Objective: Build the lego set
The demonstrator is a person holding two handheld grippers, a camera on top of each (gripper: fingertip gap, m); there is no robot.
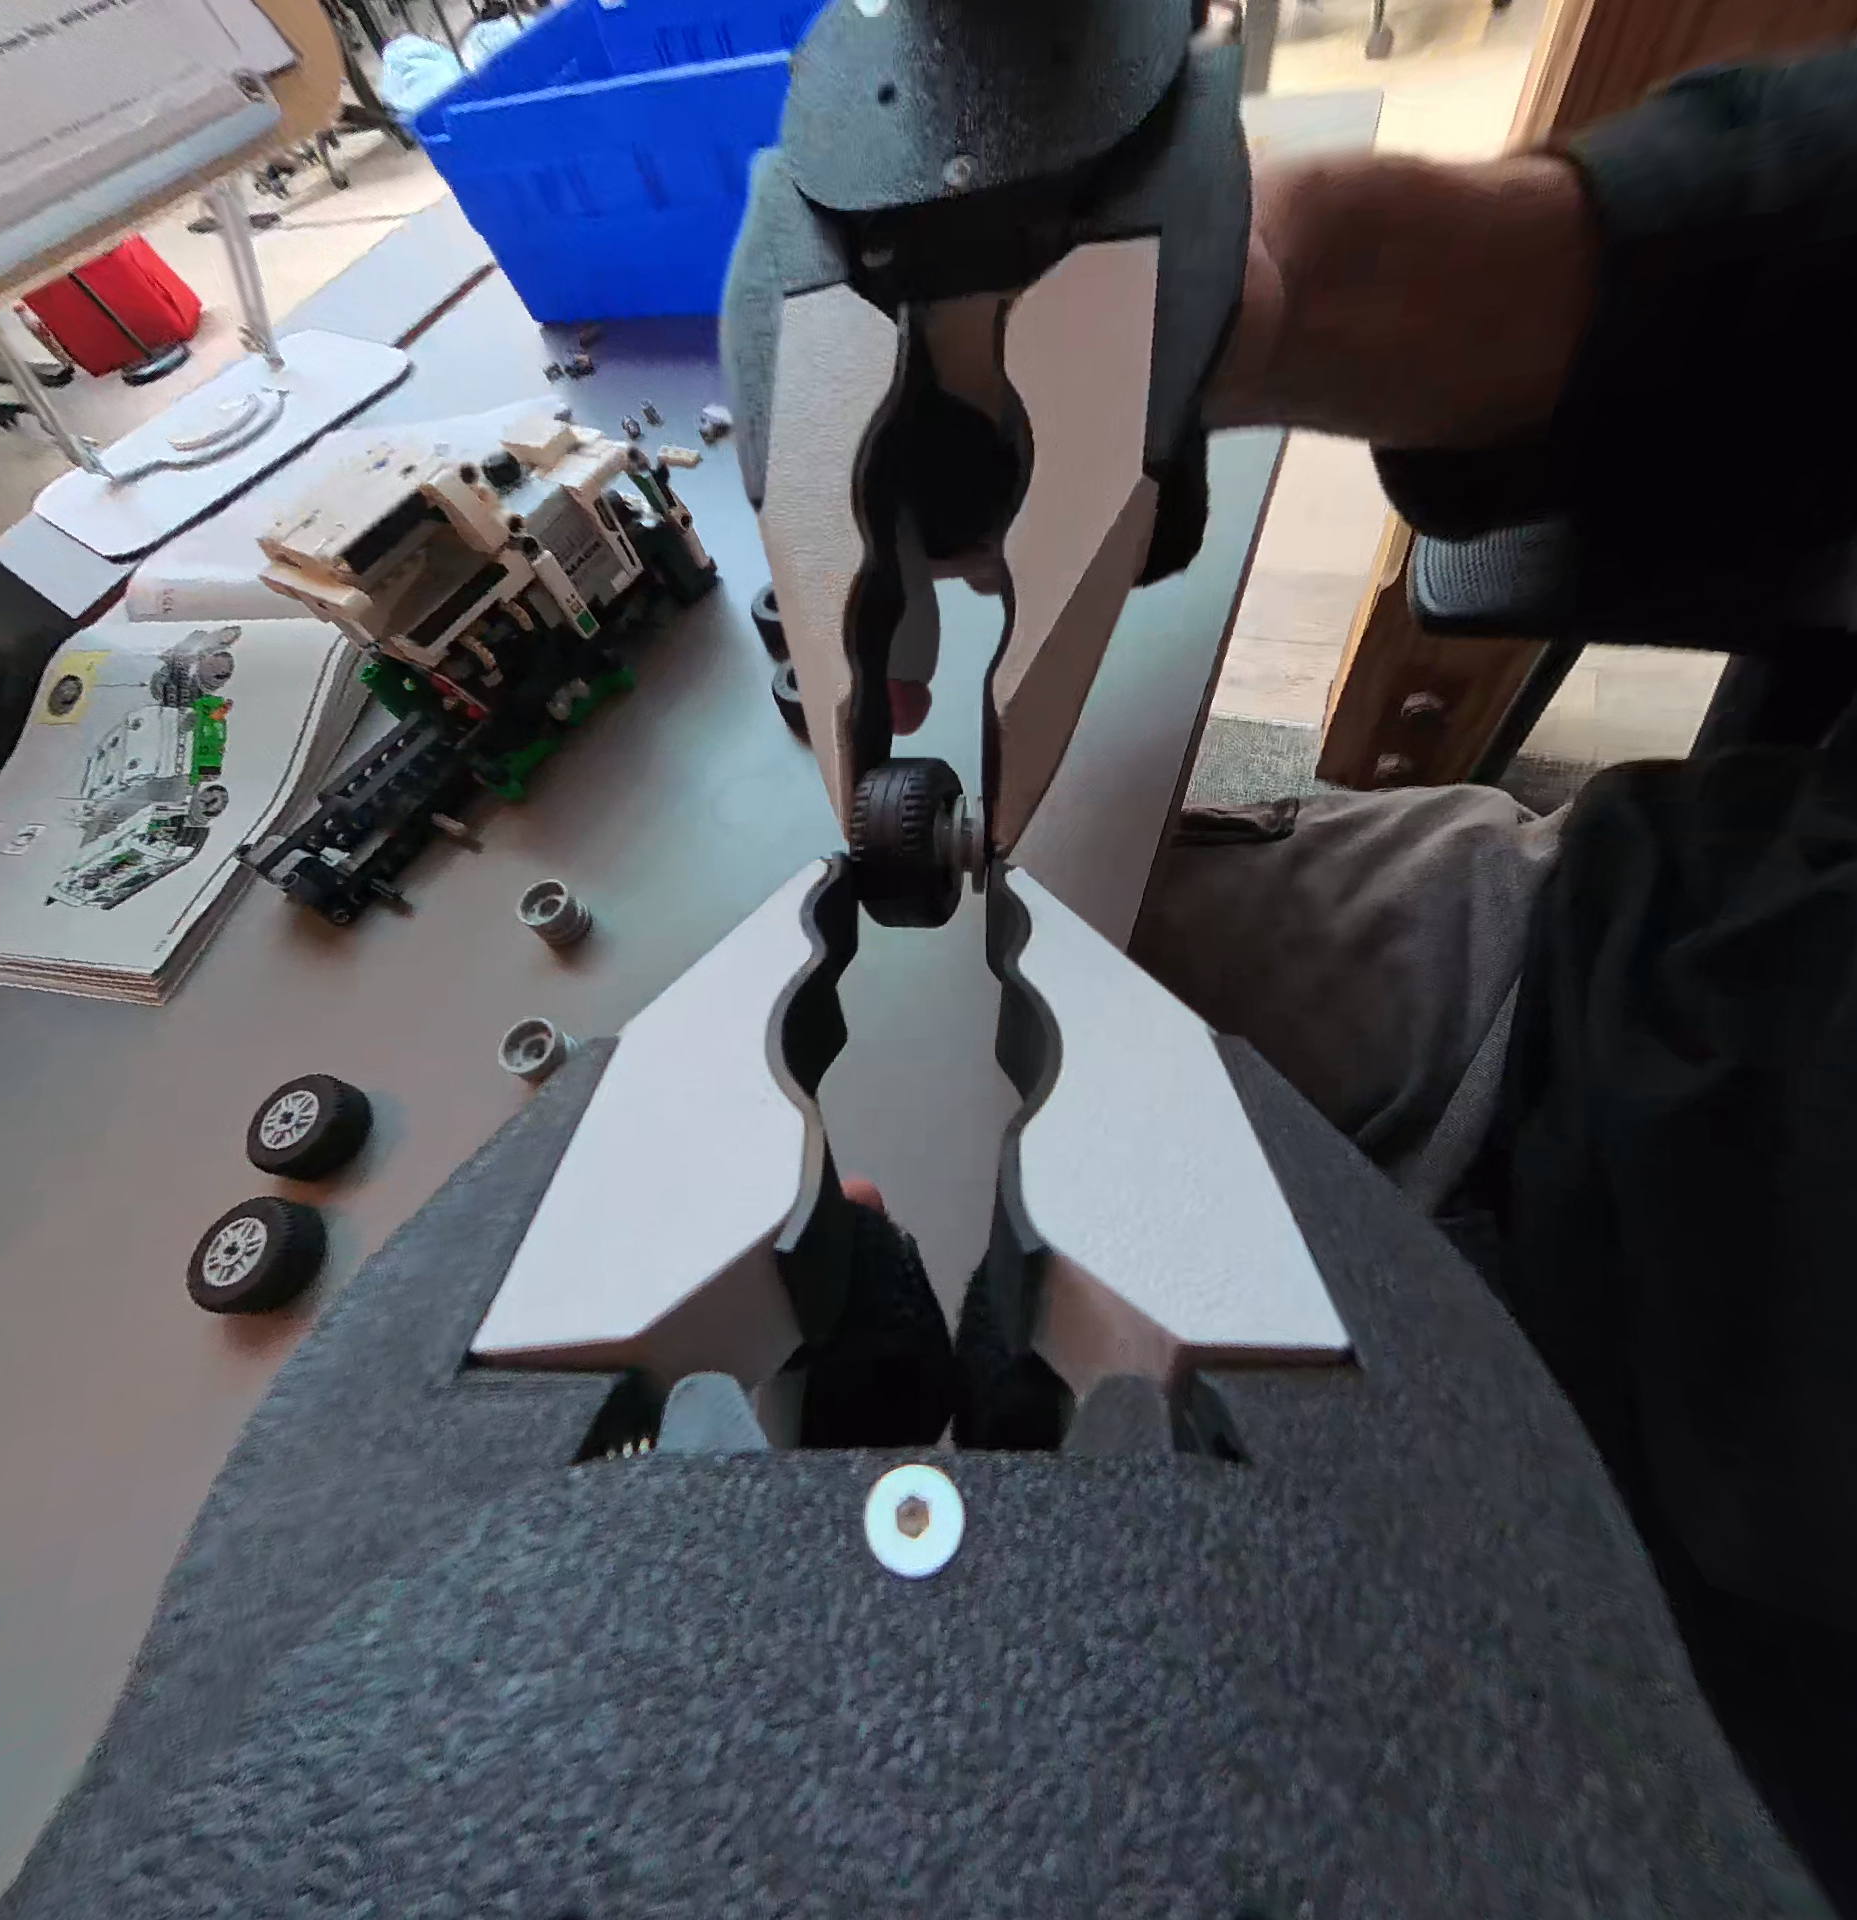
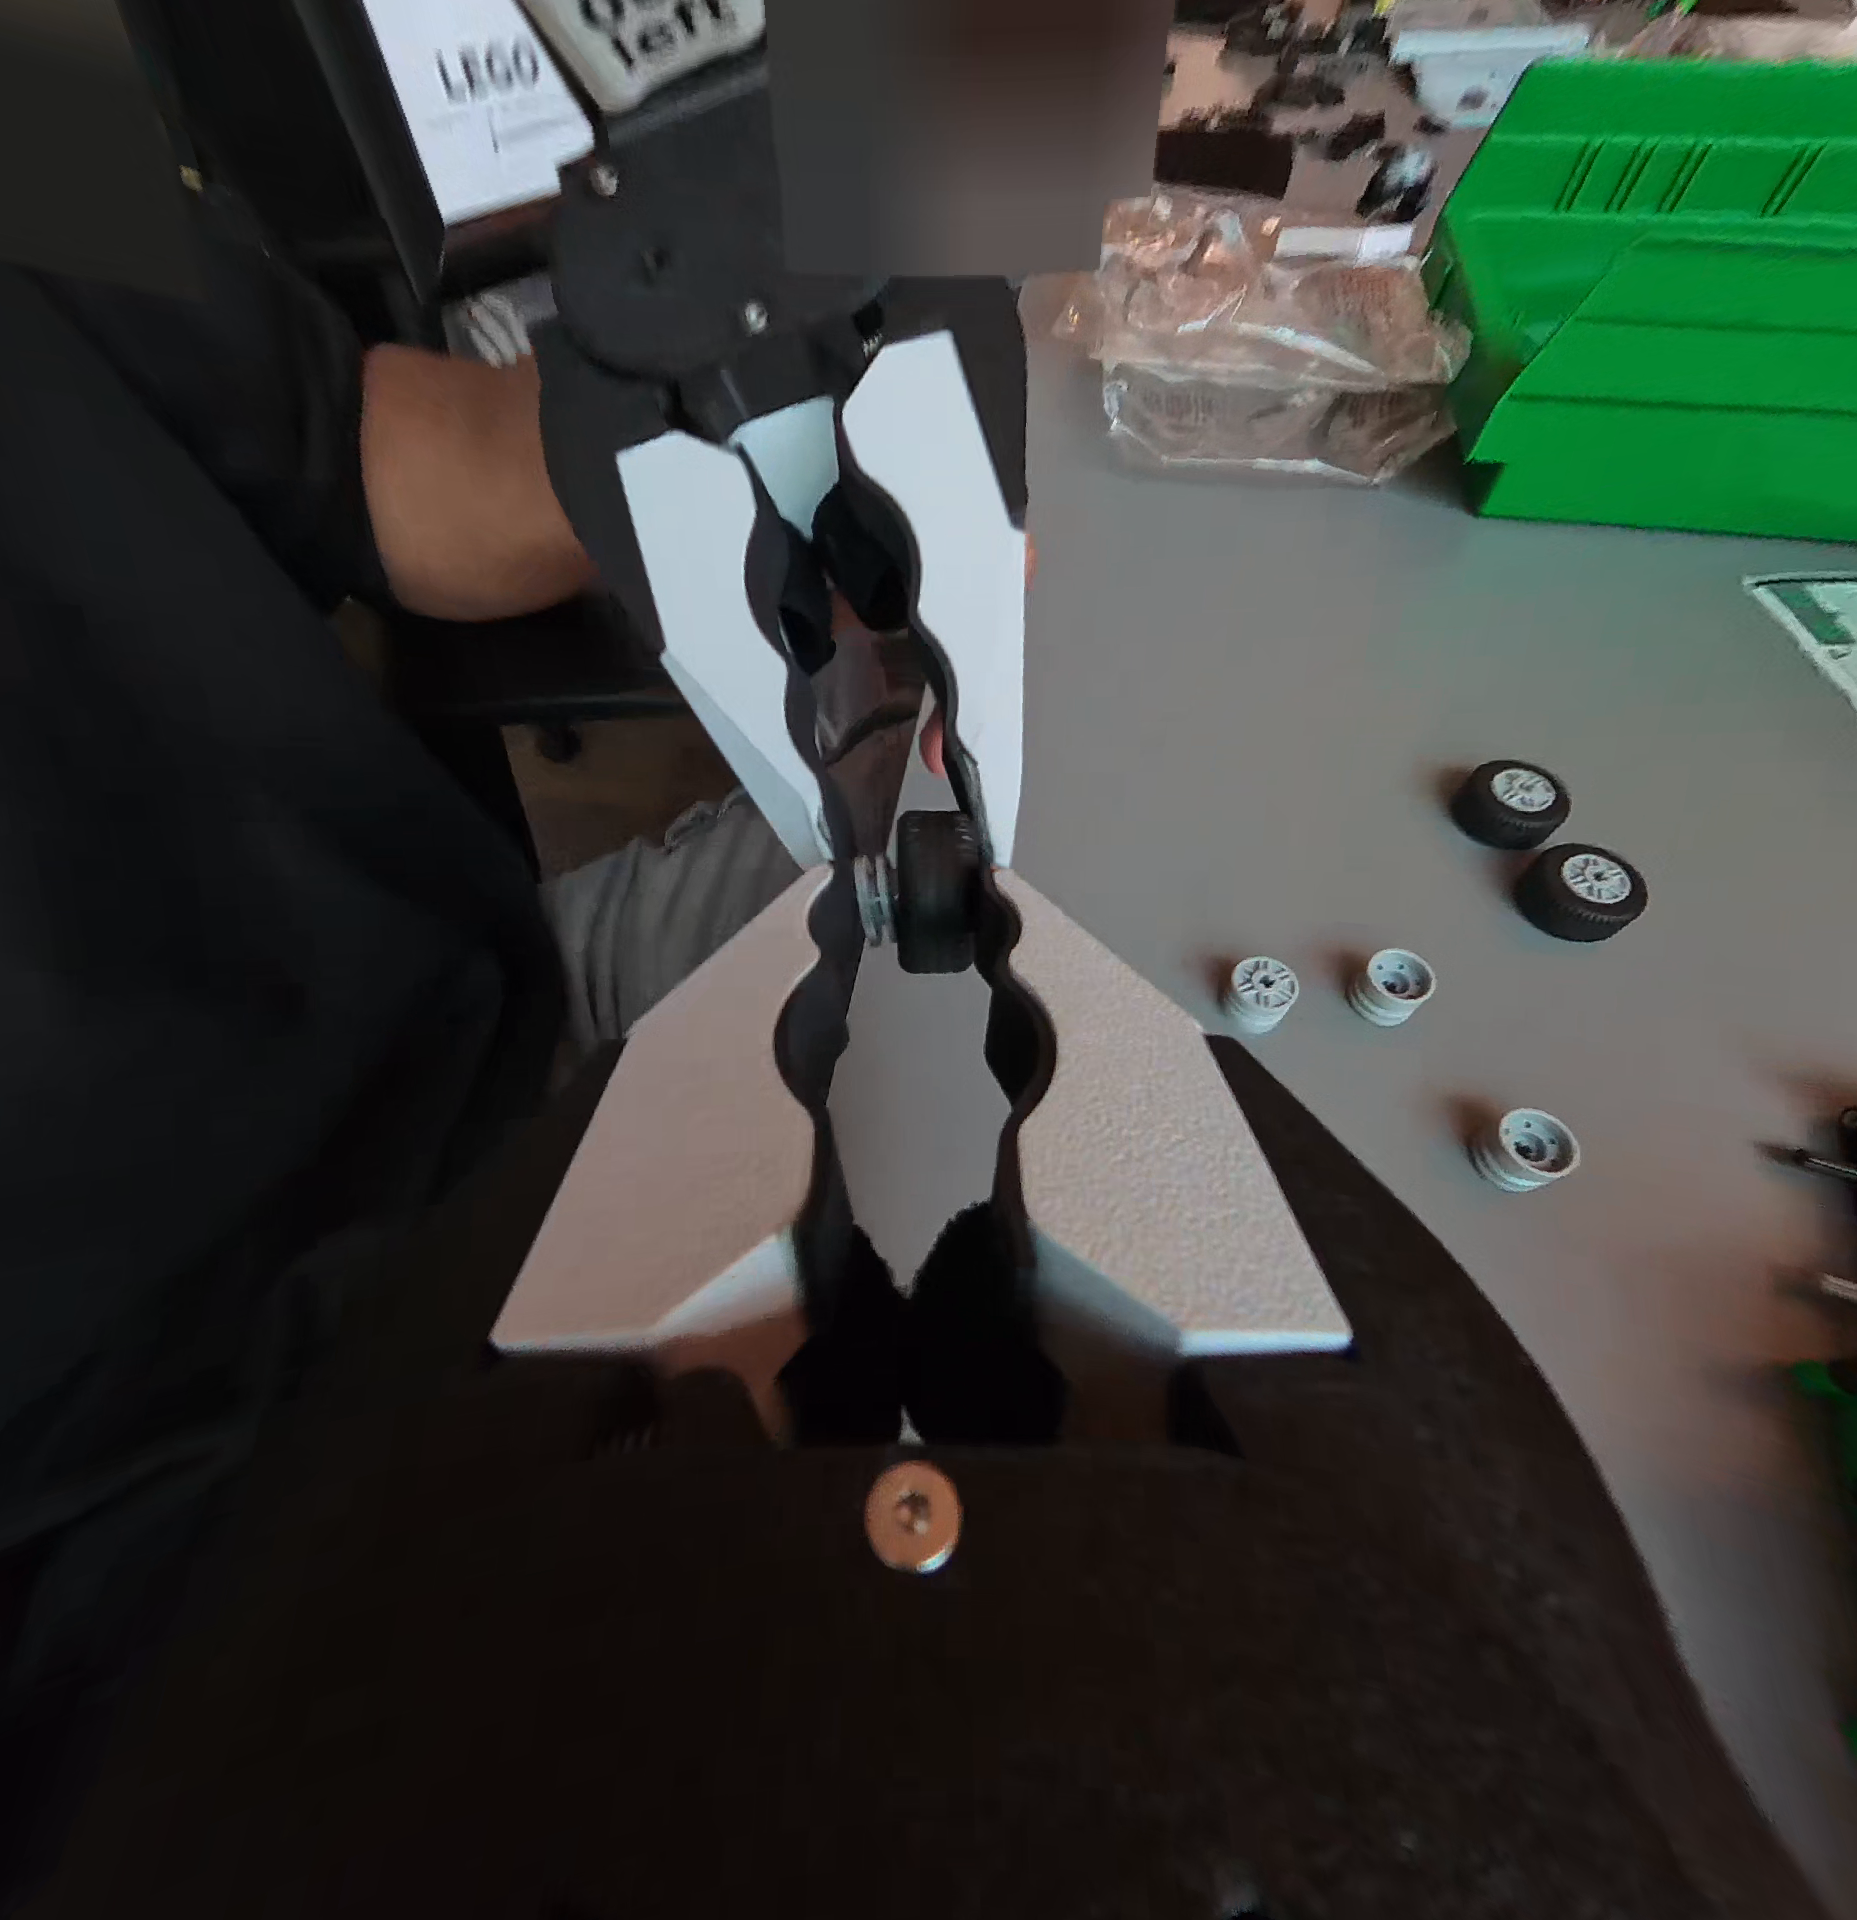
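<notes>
A: Lego truck model in white, black and green (image 1: 488,582) sits on our grey bench (image 1: 612,831), beside the open instruction booklet (image 1: 145,769). Containers?

B: We see a blue plastic bin (image 1: 612,166) at the far end and a green plastic bin (image 2: 1682,312) across from it; their contents are hidden from us. A clear plastic bag of parts (image 2: 1267,343) lies near the green one.

A: And our tongs?

B: Left tongs (image 1: 919,883) and right tongs (image 2: 908,894) meet tip to tip above the bench edge. Between them we hold a small black rubber tyre (image 1: 908,842) and a grey wheel hub (image 2: 874,899), pressed side by side. Both pairs are narrowed to a slim gap, clamping that pair.

A: Spare pieces?

B: Two finished black wheels (image 2: 1547,842) and three loose grey hubs (image 2: 1386,987) rest on the bench.
</notes>
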